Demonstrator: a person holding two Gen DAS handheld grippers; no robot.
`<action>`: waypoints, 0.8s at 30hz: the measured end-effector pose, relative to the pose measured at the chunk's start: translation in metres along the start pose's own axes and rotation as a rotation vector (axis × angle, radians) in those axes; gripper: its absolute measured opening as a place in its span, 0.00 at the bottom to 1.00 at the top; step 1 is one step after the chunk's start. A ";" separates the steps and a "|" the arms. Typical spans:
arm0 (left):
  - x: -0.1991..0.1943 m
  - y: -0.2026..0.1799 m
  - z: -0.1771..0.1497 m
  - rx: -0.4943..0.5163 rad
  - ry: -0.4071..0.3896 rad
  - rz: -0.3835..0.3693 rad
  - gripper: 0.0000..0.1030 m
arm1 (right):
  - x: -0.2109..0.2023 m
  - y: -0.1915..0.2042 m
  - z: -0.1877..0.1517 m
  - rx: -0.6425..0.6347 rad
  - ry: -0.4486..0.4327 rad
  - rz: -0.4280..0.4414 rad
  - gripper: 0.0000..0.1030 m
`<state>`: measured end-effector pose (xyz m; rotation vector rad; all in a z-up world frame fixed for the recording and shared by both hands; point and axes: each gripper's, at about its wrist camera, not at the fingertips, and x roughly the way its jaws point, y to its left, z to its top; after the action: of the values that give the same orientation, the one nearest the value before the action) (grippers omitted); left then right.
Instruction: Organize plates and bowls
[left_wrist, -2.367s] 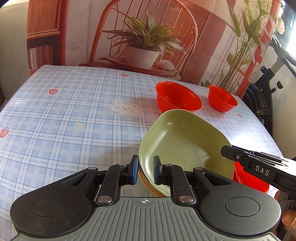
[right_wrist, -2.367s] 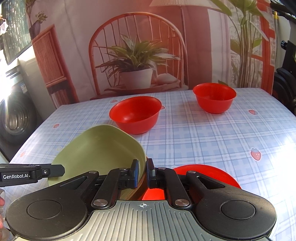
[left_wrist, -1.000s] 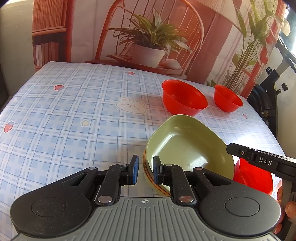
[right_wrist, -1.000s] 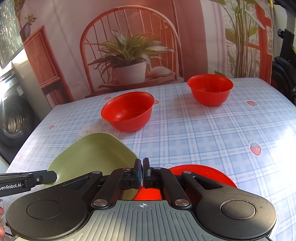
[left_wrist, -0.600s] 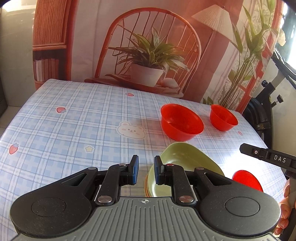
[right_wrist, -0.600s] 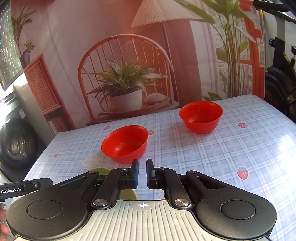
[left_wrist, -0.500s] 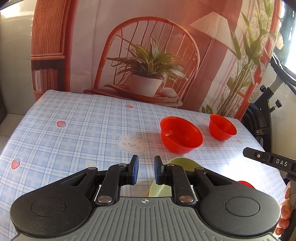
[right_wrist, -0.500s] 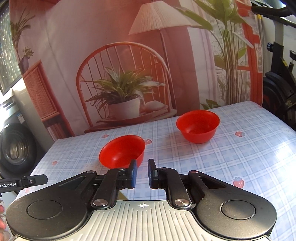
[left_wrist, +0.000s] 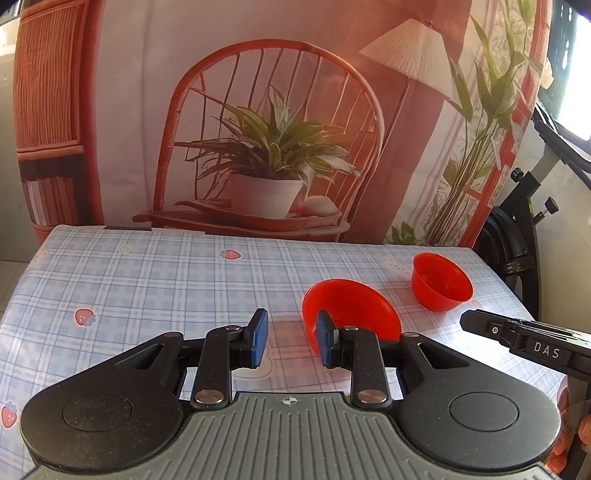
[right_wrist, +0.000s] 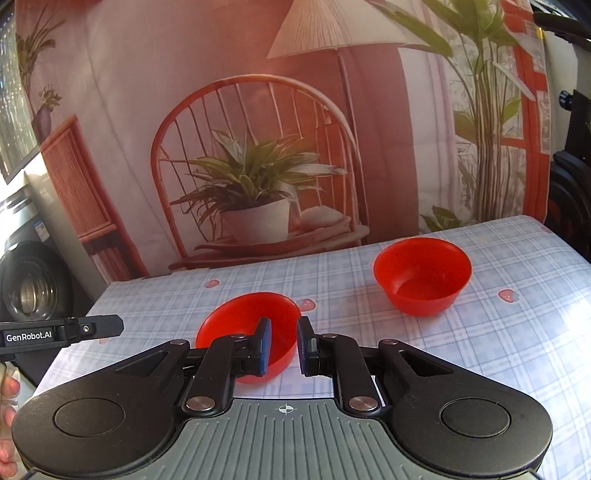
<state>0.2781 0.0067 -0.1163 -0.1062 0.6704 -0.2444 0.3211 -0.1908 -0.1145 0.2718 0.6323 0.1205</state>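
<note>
Two red bowls stand on the checked tablecloth. The larger red bowl (left_wrist: 354, 306) (right_wrist: 243, 317) sits just beyond both sets of fingertips; the smaller red bowl (left_wrist: 441, 286) (right_wrist: 421, 280) is farther back to the right. My left gripper (left_wrist: 291, 321) hovers above the table; its jaws are opening and nothing is between them. My right gripper (right_wrist: 283, 326) is also raised, with a narrow gap between its pads and nothing in it. Neither touches a bowl. No plates show in either view.
The table (left_wrist: 147, 277) carries a blue plaid cloth with strawberry prints. A printed backdrop (left_wrist: 258, 147) of a chair and plant hangs behind it. An exercise bike (left_wrist: 517, 240) stands right of the table and a washing machine (right_wrist: 26, 291) left. A hand (right_wrist: 7, 406) holds the left gripper.
Both grippers rose and drew back from the green plate, which dropped out of view along with the red plate. The right jaws went from shut to slightly apart; the left jaws widened.
</note>
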 end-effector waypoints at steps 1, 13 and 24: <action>0.007 -0.001 0.001 0.002 0.011 -0.006 0.29 | 0.008 0.001 0.002 0.000 0.012 0.002 0.14; 0.090 0.001 -0.002 0.001 0.140 -0.055 0.29 | 0.078 -0.008 0.005 0.042 0.136 -0.004 0.15; 0.123 0.004 -0.007 -0.011 0.212 -0.051 0.28 | 0.101 -0.016 -0.001 0.093 0.207 -0.002 0.15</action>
<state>0.3670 -0.0215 -0.1962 -0.1088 0.8808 -0.3041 0.4024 -0.1861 -0.1770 0.3510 0.8450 0.1184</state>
